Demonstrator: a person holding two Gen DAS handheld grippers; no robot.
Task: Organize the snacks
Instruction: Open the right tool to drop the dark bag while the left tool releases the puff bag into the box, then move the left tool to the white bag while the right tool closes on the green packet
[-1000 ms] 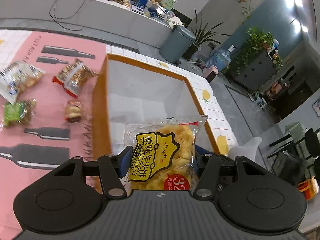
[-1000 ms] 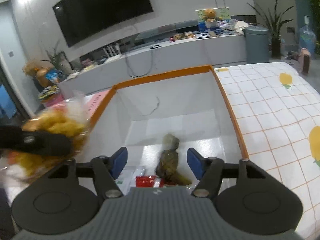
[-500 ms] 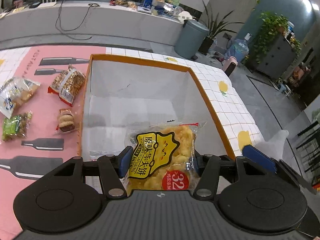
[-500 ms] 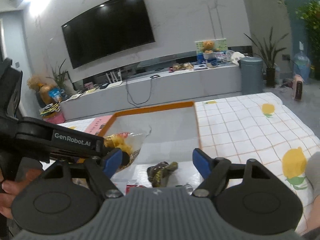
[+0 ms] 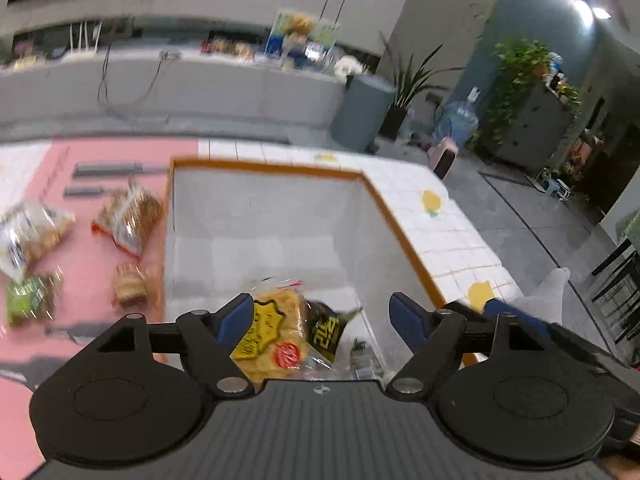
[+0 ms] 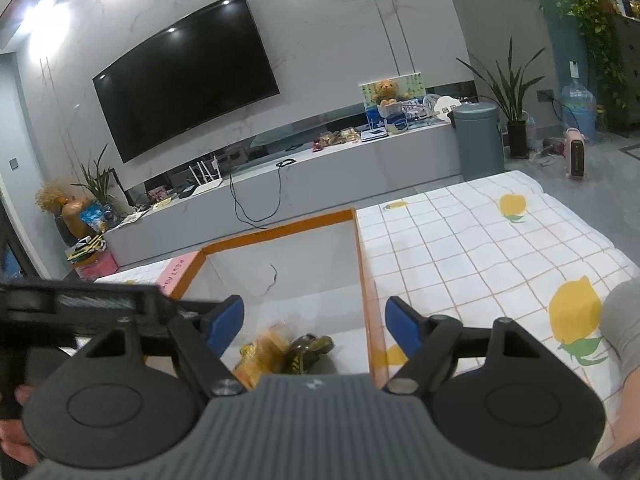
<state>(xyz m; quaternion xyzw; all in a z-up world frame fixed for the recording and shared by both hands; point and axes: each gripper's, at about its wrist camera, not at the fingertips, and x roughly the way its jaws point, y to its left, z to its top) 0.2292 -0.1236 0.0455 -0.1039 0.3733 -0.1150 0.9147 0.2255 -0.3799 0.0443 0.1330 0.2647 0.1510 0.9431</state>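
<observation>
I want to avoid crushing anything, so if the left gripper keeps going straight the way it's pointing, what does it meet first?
Probably the yellow snack packet, lying in the orange-rimmed box just ahead of the left gripper, whose jaws are open. A dark packet lies against it. Depth is unclear.

The waffle packet (image 5: 272, 340) is located in the box (image 5: 404, 236); 4 snack packets (image 5: 128, 220) are laid left of it.

Checked tablecloth (image 6: 472, 240); box (image 5: 264, 168); snacks (image 5: 130, 216)
</observation>
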